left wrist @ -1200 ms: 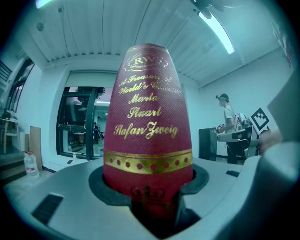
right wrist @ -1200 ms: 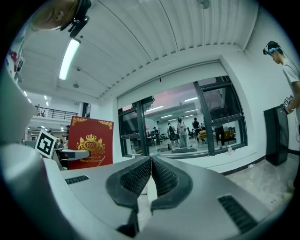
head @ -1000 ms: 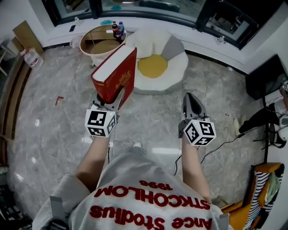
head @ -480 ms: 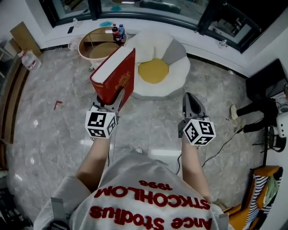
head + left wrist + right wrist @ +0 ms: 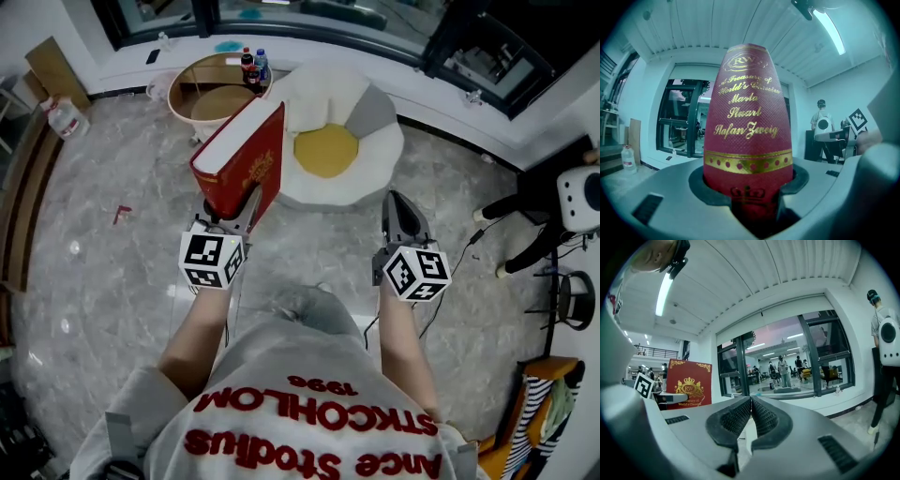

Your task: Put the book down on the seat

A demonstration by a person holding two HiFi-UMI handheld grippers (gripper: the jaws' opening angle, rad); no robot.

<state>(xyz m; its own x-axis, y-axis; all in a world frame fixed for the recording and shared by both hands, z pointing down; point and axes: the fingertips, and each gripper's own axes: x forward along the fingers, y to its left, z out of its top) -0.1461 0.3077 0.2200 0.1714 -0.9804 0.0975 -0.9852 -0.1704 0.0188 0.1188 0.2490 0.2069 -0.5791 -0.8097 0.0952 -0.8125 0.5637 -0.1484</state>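
Note:
A thick red book with gold print stands upright on its spine end in my left gripper, whose jaws are shut on its lower edge. In the left gripper view the book's spine fills the middle, clamped between both pads. The seat is a white round floor cushion with a yellow centre, a little ahead and to the right of the book. My right gripper is held level beside it, jaws shut with nothing between them. The red book's cover shows at the left of the right gripper view.
A round wooden side table with two bottles stands left of the seat. A water jug sits far left. A person stands at the right near black equipment. A window wall lies beyond the seat.
Both grippers and the book have come a little closer to the seat, which now lies slightly nearer and further right in the head view. The grip on the book is unchanged.

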